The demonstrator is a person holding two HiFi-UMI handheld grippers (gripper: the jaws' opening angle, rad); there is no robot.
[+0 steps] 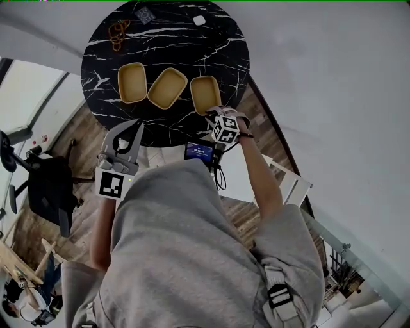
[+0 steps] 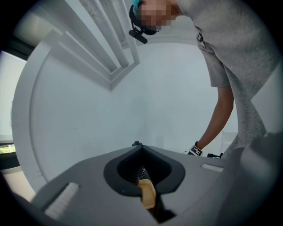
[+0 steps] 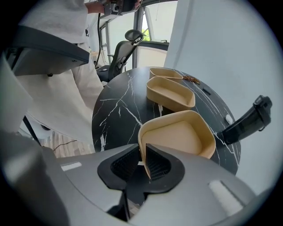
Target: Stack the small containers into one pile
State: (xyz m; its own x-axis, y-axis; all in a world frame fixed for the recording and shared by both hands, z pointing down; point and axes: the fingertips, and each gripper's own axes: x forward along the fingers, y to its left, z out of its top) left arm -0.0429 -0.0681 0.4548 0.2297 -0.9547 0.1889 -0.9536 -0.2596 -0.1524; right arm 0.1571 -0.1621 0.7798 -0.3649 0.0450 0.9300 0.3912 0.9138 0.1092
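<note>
Three tan containers stand in a row on the round black marble table: left, middle and right. My right gripper points steeply down at the right container's near rim. In the right gripper view that container is closest. Its thin wall stands between the two pads of my right gripper, and both pads press on it. My left gripper hovers at the table's front edge, shut and holding nothing. In its own view my left gripper faces a white wall.
On the far side of the table lie a brown chain-like item, a small white object and a grey patterned square. A black office chair stands on the wooden floor to the left. A small screen sits below the table edge.
</note>
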